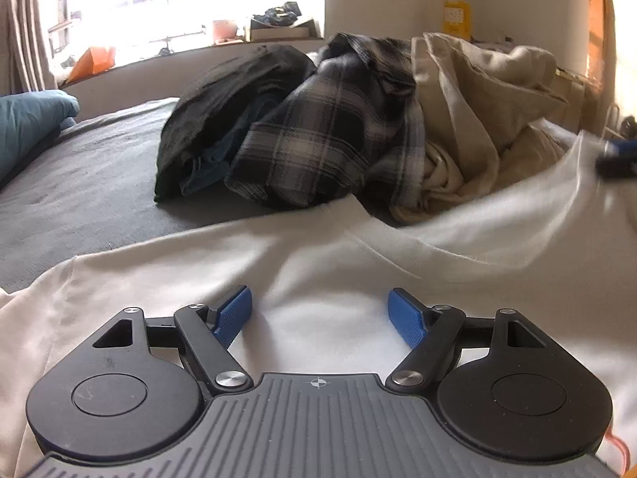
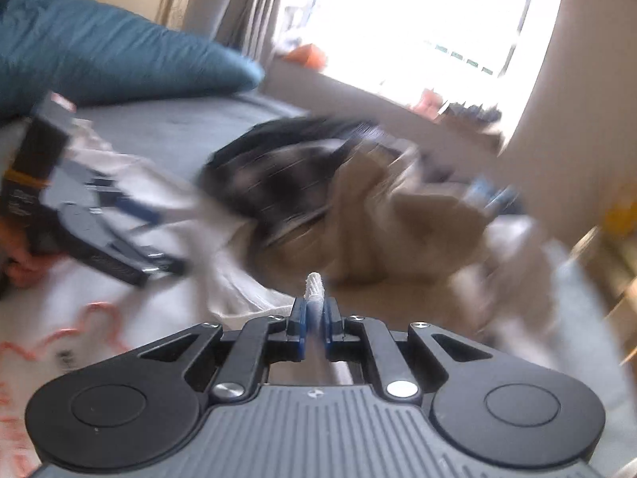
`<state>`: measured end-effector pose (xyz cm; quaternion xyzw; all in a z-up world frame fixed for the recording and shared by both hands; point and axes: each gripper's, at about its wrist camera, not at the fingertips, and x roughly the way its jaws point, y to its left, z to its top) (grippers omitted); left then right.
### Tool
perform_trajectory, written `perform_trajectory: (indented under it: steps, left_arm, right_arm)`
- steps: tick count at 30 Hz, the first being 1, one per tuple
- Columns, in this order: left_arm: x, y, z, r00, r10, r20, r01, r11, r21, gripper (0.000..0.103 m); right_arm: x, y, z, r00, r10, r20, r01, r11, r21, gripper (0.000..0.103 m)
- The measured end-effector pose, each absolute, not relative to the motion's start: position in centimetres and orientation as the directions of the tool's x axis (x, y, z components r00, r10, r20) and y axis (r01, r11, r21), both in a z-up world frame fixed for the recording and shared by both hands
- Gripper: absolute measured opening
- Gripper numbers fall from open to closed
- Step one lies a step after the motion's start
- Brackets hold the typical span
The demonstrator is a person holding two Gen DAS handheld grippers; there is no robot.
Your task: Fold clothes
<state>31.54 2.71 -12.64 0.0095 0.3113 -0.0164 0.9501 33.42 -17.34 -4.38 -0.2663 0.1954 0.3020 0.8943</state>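
Now right gripper on white shirt

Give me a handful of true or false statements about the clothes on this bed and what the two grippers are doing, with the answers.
1. The left gripper is clamped on the white T-shirt. False: its blue fingers stand wide apart above the shirt, gripping nothing.
2. The right gripper is shut on a bit of white fabric. True.
3. A plaid shirt lies in the pile behind the white T-shirt. True.
4. The pile sits on a wooden floor. False: it lies on a grey bed cover.
5. A teal pillow lies on the bed. True.
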Motion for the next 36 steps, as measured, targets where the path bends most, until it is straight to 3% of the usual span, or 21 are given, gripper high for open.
perform_trajectory:
  steps: [6, 13, 18, 26, 29, 32, 36]
  left_arm:
    - [32.4, 3.6, -12.3, 0.813, 0.017, -0.582, -0.032, 0.999, -0.016, 0.076]
    - [31.7, 5.7, -11.0, 0.844, -0.057, -0.533, -0.017, 0.991, -0.133, 0.076]
    - [32.9, 6.3, -11.2, 0.836, -0.003, -0.548, -0.085, 0.987, -0.135, 0.076]
    - [33.8, 7.3, -9.1, 0.818, -0.087, -0.568, -0.062, 0.969, -0.238, 0.076]
    - [34.5, 5.5, -8.7, 0.806, -0.106, -0.583, -0.013, 0.98, -0.197, 0.076]
    - [35.6, 3.2, -9.0, 0.8, -0.038, -0.599, -0.003, 0.998, -0.067, 0.075]
    - [37.4, 2.1, -9.7, 0.766, -0.003, -0.643, -0.02, 0.999, -0.028, 0.072]
  right_arm:
    - [34.2, -17.8, -4.9, 0.794, 0.41, -0.449, -0.595, 0.675, -0.436, 0.008]
    - [32.7, -18.8, -5.4, 0.787, 0.455, -0.416, -0.613, 0.644, -0.457, 0.008]
    - [32.4, -18.9, -5.4, 0.802, 0.453, -0.389, -0.596, 0.647, -0.475, 0.008]
    - [27.7, -16.9, -7.2, 0.784, 0.49, -0.382, -0.598, 0.429, -0.676, 0.008]
    - [26.8, -16.4, -8.0, 0.778, 0.49, -0.393, -0.596, 0.38, -0.707, 0.008]
    - [26.4, -16.1, -8.2, 0.776, 0.491, -0.396, -0.599, 0.376, -0.707, 0.008]
    - [26.2, -15.9, -8.1, 0.777, 0.479, -0.41, -0.607, 0.392, -0.692, 0.008]
